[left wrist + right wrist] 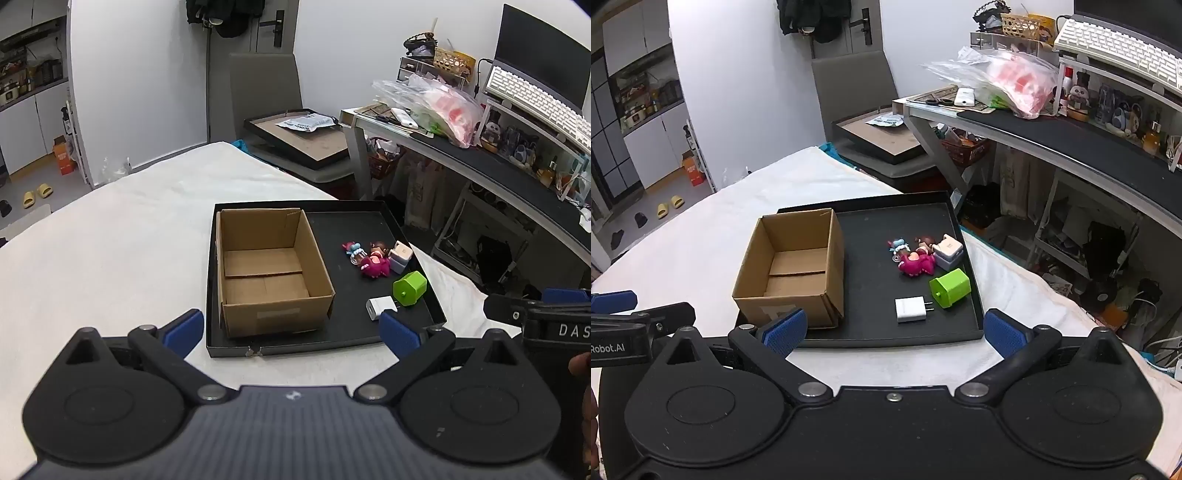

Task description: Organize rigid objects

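Covering the table: white cloth [713,236], with a shallow black tray [871,334] set on it. Standing in the tray's left part: an open cardboard box [792,295], nothing visible inside. Lying loose on the tray's right part, near to far: white plug adapter [911,309], green block-shaped adapter [951,288] just beside it, then a touching cluster of magenta toy figure [916,264], pale blue-and-pink figure [898,246], brown-haired figure [925,242] and lavender-and-cream cube charger [947,253].

Left gripper [291,325]: fingers spread wide, holding nothing, poised short of the tray's near edge, facing the box. Right gripper [893,332]: fingers likewise wide, holding nothing, short of the near edge, roughly in line with the white adapter.

Judged step: opening approach, no item yet boxed. Next move, by judgement: advance right gripper over the white adapter, nearest and apart from the cluster; close on its flat sides; carry left into the box.
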The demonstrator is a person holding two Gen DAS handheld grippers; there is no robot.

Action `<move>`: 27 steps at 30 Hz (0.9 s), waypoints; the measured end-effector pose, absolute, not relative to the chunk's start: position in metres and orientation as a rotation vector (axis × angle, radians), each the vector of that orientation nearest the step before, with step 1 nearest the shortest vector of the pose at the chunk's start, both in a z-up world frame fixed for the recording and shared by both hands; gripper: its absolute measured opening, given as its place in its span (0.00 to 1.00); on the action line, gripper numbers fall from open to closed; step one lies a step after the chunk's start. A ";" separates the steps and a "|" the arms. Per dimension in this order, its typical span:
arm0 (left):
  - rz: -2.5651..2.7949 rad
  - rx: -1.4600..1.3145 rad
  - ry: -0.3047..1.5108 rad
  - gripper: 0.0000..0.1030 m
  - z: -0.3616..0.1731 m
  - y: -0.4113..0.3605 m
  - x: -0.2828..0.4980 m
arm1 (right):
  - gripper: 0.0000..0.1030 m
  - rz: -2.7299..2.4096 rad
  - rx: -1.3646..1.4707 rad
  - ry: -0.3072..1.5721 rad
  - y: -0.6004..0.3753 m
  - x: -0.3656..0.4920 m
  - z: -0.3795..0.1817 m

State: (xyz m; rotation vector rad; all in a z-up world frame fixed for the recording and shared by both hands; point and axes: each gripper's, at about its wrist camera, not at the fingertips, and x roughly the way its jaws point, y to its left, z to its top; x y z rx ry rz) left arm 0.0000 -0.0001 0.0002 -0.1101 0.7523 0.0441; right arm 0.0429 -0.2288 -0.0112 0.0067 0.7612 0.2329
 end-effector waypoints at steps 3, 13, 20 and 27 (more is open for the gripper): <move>0.046 -0.105 0.741 0.98 0.001 -0.001 -0.001 | 1.00 0.228 0.007 0.765 -0.228 0.042 -0.011; 0.037 -0.114 0.743 0.98 0.009 0.004 -0.004 | 1.00 0.231 0.001 0.757 -0.221 0.041 -0.004; 0.038 -0.108 0.745 0.98 0.014 0.004 -0.005 | 1.00 0.224 0.008 0.747 -0.224 0.039 -0.007; 0.036 -0.111 0.740 0.98 0.009 0.004 -0.006 | 1.00 0.212 0.013 0.748 -0.227 0.040 -0.007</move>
